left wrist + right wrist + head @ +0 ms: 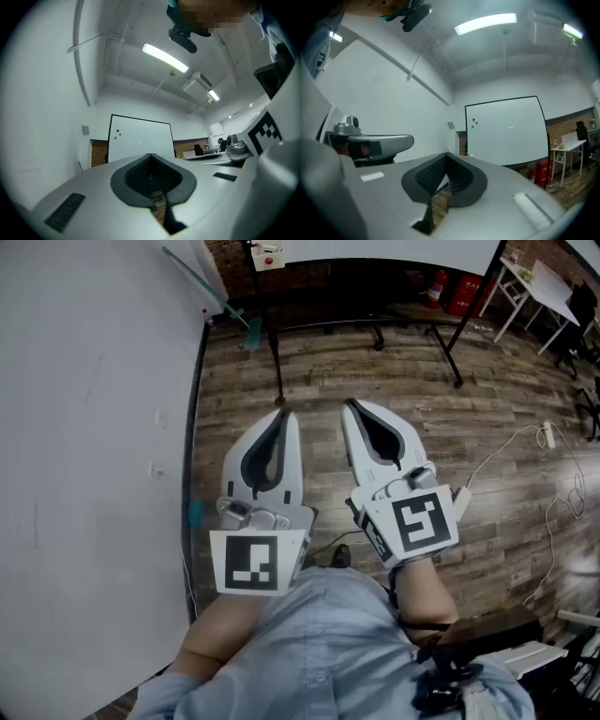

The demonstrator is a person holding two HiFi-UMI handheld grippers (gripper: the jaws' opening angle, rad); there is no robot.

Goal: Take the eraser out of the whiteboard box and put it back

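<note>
No eraser shows in any view. A white whiteboard point(140, 138) on a rolling stand stands across the room; it also shows in the right gripper view point(506, 131), with small red and green dots near its top left. In the head view only its lower edge point(375, 249) and legs show, with a small white box point(268, 254) on its left post. My left gripper point(281, 414) and right gripper point(349, 405) hang side by side over the wooden floor, pointing toward the board. Both have their tips together with nothing between them. The left gripper point(151, 155) and the right gripper point(446, 153) each fill the bottom of their own view.
A white wall point(94, 427) runs along the left. The stand's black legs point(450, 357) spread over the wooden floor point(487, 409). A white cable with a plug strip point(548, 435) lies at the right. Red extinguishers point(459, 292) and a white table point(544, 282) stand at the far right.
</note>
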